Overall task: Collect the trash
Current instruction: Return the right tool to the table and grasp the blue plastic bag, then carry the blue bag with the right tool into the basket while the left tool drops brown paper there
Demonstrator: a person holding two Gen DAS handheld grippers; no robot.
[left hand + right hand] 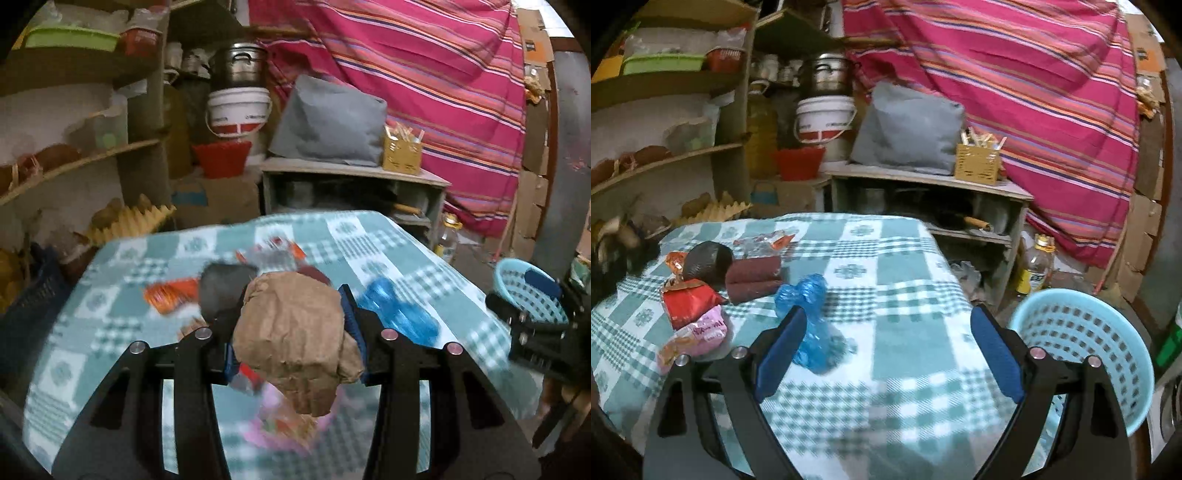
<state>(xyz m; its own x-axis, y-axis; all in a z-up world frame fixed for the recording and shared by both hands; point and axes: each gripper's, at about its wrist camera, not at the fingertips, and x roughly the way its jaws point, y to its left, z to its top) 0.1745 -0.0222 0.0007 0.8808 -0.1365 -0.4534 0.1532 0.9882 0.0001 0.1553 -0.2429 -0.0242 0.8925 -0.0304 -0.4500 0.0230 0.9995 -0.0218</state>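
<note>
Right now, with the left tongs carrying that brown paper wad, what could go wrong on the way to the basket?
1. The brown paper wad bulges well past the left tongs, so it might slip out.
2. The light blue basket sits off the table's right edge, so a short drop could land on the floor.
3. The open right tongs hover in that path, near the blue plastic bag.

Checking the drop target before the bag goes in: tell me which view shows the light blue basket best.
The right wrist view. There the light blue basket fills the lower right, its perforated wall and open rim clear beside the table edge. The left wrist view shows only part of it at the far right, partly hidden behind the right gripper.
</note>
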